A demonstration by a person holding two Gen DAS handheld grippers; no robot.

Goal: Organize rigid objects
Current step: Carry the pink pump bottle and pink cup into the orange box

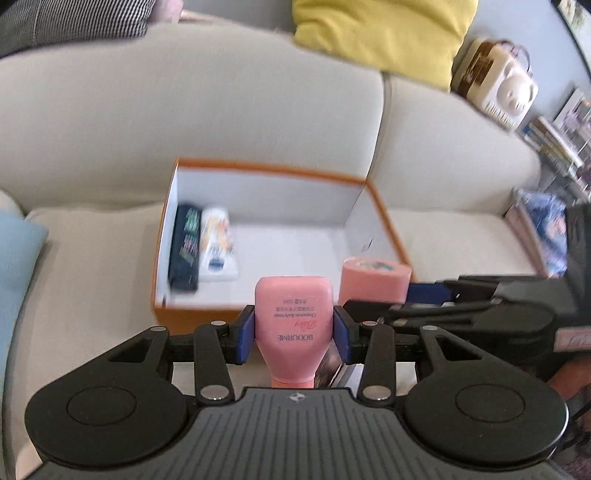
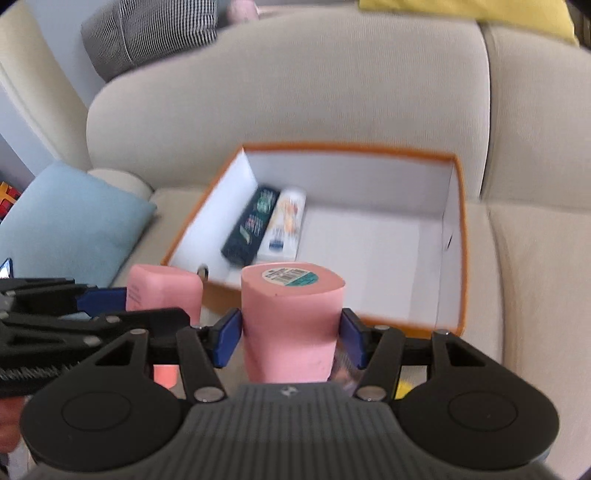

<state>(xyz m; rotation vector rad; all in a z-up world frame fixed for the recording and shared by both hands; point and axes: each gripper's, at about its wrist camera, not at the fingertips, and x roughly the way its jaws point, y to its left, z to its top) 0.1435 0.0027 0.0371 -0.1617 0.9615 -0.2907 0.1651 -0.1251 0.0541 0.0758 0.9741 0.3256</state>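
Note:
My left gripper (image 1: 294, 332) is shut on a pink body-wash bottle (image 1: 293, 314), held cap end toward the camera. My right gripper (image 2: 291, 336) is shut on a second, wider pink bottle (image 2: 291, 306) with a label on its flat end. Both are held side by side just in front of an orange box (image 2: 347, 147) with white inner walls, which sits on the sofa seat. Inside the box, along its left wall, lie a dark pack (image 2: 251, 225) and a white tube (image 2: 284, 225). In the left wrist view the second bottle (image 1: 373, 280) shows to the right, before the box rim (image 1: 266, 170).
The beige sofa (image 1: 221, 110) carries a yellow cushion (image 1: 380, 33), a light blue cushion (image 2: 70, 225) left of the box and a checked cushion (image 2: 147, 33) on top. A cream bag (image 1: 495, 85) and shelves of books (image 1: 561, 144) lie to the right.

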